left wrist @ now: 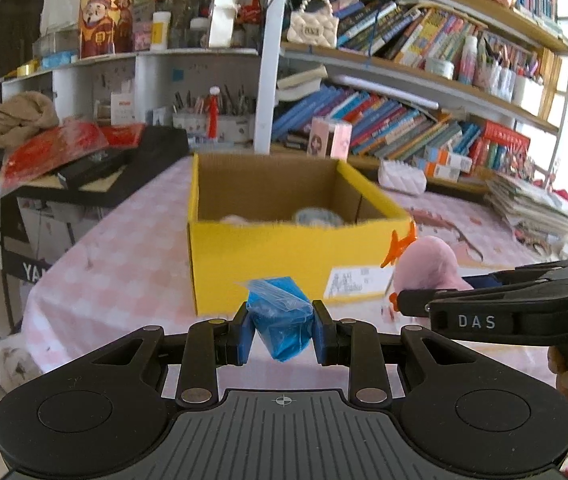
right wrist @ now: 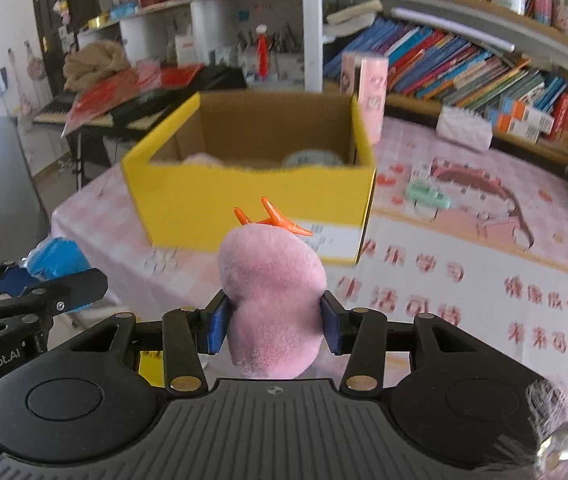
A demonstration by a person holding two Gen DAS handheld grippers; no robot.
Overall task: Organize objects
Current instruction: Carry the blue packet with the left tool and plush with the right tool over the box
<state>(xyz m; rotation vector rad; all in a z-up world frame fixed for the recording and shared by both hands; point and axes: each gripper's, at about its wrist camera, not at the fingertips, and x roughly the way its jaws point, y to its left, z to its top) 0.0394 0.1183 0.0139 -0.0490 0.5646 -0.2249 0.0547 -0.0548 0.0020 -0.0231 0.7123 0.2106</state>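
Observation:
My left gripper (left wrist: 281, 330) is shut on a blue packet in clear plastic (left wrist: 279, 320), held above the pink checked tablecloth. The right gripper (right wrist: 273, 322) is shut on a pink plush toy (right wrist: 271, 300) with orange antlers; that toy (left wrist: 430, 268) and the right gripper (left wrist: 412, 302) also show at the right of the left wrist view. The blue packet (right wrist: 57, 260) appears at the left of the right wrist view. An open yellow cardboard box (left wrist: 284, 248) stands ahead on the table, also seen as the box (right wrist: 243, 196), with a pale pink item and a round patterned item inside.
Bookshelves (left wrist: 404, 112) full of books run behind the table. A keyboard with red packets (left wrist: 55, 156) stands at the left. A white quilted pouch (right wrist: 464, 128), a green toy (right wrist: 428, 196) and a printed mat (right wrist: 464, 272) lie on the table to the right. A paper stack (left wrist: 532, 204) sits far right.

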